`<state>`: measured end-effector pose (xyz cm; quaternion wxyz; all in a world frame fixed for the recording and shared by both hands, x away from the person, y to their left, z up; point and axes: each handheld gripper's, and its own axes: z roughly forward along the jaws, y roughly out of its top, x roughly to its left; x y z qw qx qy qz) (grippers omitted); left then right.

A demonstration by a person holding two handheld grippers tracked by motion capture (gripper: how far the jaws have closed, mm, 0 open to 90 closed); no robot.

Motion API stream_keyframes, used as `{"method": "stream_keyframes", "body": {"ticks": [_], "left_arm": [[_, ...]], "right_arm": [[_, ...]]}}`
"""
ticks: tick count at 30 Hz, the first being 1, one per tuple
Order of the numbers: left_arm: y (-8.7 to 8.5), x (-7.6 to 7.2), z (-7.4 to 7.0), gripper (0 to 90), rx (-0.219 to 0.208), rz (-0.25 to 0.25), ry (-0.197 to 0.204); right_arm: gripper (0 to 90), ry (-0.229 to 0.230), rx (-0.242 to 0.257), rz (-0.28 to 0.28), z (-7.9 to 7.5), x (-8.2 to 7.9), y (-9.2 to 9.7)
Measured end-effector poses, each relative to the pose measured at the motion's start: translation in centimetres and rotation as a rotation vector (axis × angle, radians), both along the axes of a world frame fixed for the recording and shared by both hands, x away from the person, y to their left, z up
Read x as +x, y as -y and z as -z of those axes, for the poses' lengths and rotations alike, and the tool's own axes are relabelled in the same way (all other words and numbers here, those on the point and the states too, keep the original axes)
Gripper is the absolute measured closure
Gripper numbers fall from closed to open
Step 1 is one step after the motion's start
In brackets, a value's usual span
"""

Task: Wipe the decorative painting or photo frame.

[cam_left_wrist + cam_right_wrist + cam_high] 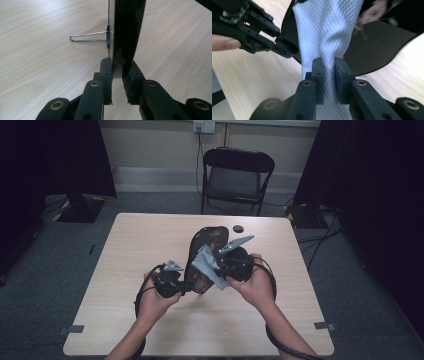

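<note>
Dark curtains flank a pale back wall, with a folding chair (237,177) standing on grey carpet behind a light wood worktop (150,240). Over the middle of the worktop a black oval board (202,255) with a pale printed pattern is held up off the surface, tilted on edge, its far end toward the chair. A small black disc (238,228) lies on the worktop just beyond that far end.

A white mesh cloth (210,265) lies against the board's face, bunched and hanging down toward the person.

At the left of the high view, the left gripper (186,287) grips the near edge of the board. In the left gripper view its jaws are closed onto that thin edge, the board (126,27) rising straight up between them, with a binder clip (108,37) clamped on the edge above, its wire handle (86,37) sticking out sideways.

On the other side, the right gripper (224,272) sits raised beside the board. In the right gripper view its jaws are pinched nearly together on a gathered fold of the cloth (324,32), which runs up in front of the dark board (377,47); the left gripper (287,51) shows at the upper left, on the board's rim.
</note>
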<state>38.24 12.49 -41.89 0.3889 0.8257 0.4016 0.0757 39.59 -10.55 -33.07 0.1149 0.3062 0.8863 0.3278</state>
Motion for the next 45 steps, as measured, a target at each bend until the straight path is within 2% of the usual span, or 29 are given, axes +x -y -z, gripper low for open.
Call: {"method": "stream_keyframes", "body": {"ticks": [4,7,8,10,13,19,24,34,40,45], "left_arm": [[0.0,0.0,0.0,78.5,0.004,0.004,0.003],[0.0,0.0,0.0,78.6,0.002,0.002,0.002],[0.0,0.0,0.0,78.5,0.001,-0.002,0.003],[0.0,0.0,0.0,78.5,0.001,-0.002,0.003],[0.0,0.0,0.0,78.5,0.000,-0.003,0.001],[0.0,0.1,0.0,78.5,-0.001,-0.006,-0.001],[0.0,0.1,0.0,78.5,0.000,-0.006,-0.001],[0.0,0.0,0.0,78.5,0.002,-0.004,0.000],[0.0,0.0,0.0,78.5,0.002,-0.006,0.001],[0.0,0.0,0.0,78.5,0.002,-0.005,0.001]], "right_arm": [[80.3,-0.025,-0.024,-0.009,1.5,0.0,-0.6],[80.3,-0.042,-0.025,-0.007,2.5,0.0,-0.7],[80.3,-0.055,-0.033,-0.010,3.4,-0.1,-0.8],[80.3,-0.060,-0.038,-0.009,3.8,-0.1,-0.8],[80.3,-0.089,-0.046,-0.004,5.4,-0.1,-0.7],[80.3,-0.118,-0.046,0.006,6.9,-0.1,-0.5],[80.3,-0.156,-0.079,0.020,9.1,-0.1,-0.1],[80.3,-0.209,-0.107,0.032,12.0,-0.5,0.4],[80.2,-0.226,-0.115,0.033,13.1,-0.7,0.5],[80.2,-0.210,-0.108,0.033,12.2,-0.7,0.9]]}}
